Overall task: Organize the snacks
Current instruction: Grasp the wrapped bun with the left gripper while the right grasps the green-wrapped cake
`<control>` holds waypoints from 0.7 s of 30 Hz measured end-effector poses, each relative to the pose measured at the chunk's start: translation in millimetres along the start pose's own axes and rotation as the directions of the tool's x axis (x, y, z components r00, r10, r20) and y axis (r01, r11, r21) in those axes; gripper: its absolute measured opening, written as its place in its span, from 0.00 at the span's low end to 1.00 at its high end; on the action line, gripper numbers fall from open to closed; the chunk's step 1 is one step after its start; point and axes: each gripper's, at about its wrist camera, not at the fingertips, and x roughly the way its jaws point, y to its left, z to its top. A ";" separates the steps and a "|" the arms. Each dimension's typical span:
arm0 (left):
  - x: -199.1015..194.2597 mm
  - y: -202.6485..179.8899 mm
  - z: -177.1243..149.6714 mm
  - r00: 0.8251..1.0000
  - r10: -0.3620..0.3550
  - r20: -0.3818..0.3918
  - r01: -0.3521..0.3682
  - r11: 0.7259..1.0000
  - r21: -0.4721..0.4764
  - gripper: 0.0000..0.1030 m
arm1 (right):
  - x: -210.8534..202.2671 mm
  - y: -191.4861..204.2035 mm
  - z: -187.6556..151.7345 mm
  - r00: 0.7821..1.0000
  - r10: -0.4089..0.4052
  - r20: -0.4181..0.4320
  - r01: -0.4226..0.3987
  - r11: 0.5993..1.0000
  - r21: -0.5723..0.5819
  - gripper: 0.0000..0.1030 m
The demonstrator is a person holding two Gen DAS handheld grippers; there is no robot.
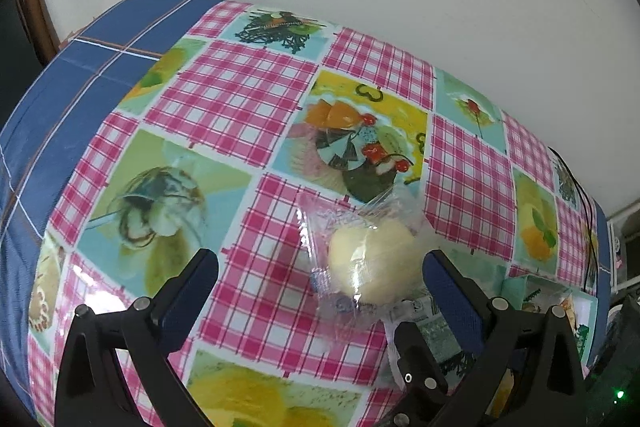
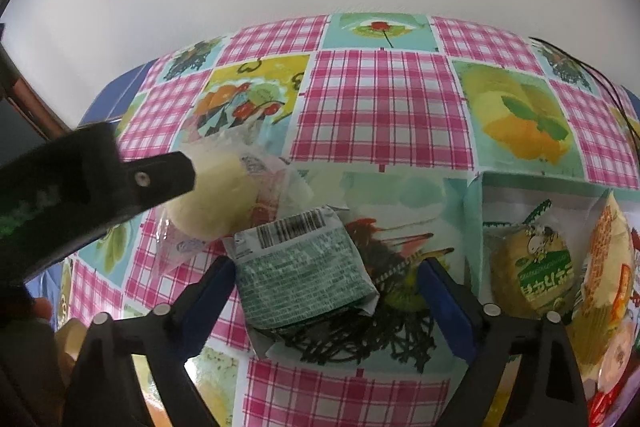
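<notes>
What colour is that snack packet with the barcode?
Green snack packet, with white print; clearest in the right wrist view.

In the right wrist view, lower centre of the frame, a green snack packet (image 2: 304, 267) lies back side up, with a black barcode on a white patch near its upper edge and a block of fine white print below it, too small to read. At the lower right, a yellow-and-green snack bag (image 2: 532, 267) carries a green band with large white characters that look like Korean script, not clearly legible, and a small cartoon figure above them. Beside it, an orange-printed bag (image 2: 608, 259) shows blurred lettering. Nothing else can be read.
</notes>
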 end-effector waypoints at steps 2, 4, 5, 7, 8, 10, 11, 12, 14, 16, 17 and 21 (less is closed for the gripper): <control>3.0 -1.1 1.5 0.999 -0.033 0.001 0.033 0.999 -0.010 0.99 | -0.7 -1.8 0.5 1.000 -0.001 0.007 0.001 1.000 -0.003 0.85; 5.6 -2.9 2.7 0.998 -0.060 0.001 0.060 0.998 -0.013 0.99 | 0.1 -3.3 1.6 1.000 0.001 0.010 -0.001 1.000 -0.003 0.78; 7.4 -4.0 3.2 0.998 -0.066 0.001 0.066 0.998 -0.014 0.99 | 1.3 -5.6 1.9 1.000 0.006 0.005 -0.006 1.000 0.004 0.74; 11.3 -6.0 3.7 0.997 -0.077 -0.002 0.077 0.997 -0.010 0.97 | 1.8 -6.7 1.7 1.000 -0.001 0.010 0.001 1.000 -0.004 0.70; 13.4 -6.2 3.2 0.997 -0.079 -0.004 0.079 0.997 -0.010 0.92 | 2.4 -6.1 1.7 1.000 -0.006 0.010 0.006 1.000 -0.010 0.68; 17.8 -6.1 2.6 0.994 -0.104 -0.011 0.104 0.994 -0.020 0.85 | 2.6 -5.3 1.9 1.000 -0.009 0.015 0.010 1.000 -0.018 0.67; 20.1 -6.6 3.1 0.993 -0.119 -0.014 0.118 0.993 -0.029 0.85 | 3.2 -5.4 2.5 1.000 -0.009 0.017 0.009 1.000 -0.017 0.66; 21.2 -7.2 2.7 0.992 -0.126 -0.015 0.126 0.992 -0.032 0.84 | 3.2 -5.8 2.6 1.000 -0.010 0.018 0.010 1.000 -0.017 0.66; 21.1 -10.2 1.5 0.990 -0.140 -0.011 0.140 0.990 -0.026 0.74 | 3.5 -5.6 2.7 1.000 -0.011 0.018 0.011 1.000 -0.019 0.66; 21.6 -12.0 0.1 0.987 -0.160 -0.016 0.159 0.987 -0.028 0.69 | 3.0 -6.1 2.4 1.000 -0.008 0.018 0.009 1.000 -0.017 0.64; 21.6 -12.3 -0.1 0.986 -0.167 -0.017 0.167 0.985 -0.032 0.66 | 3.9 -5.9 3.1 1.000 -0.007 0.018 0.007 1.000 -0.014 0.63; 22.9 -10.0 -1.4 0.981 -0.189 -0.030 0.187 0.981 -0.057 0.63 | 4.9 -6.4 4.1 1.000 -0.007 0.014 0.007 1.000 -0.007 0.62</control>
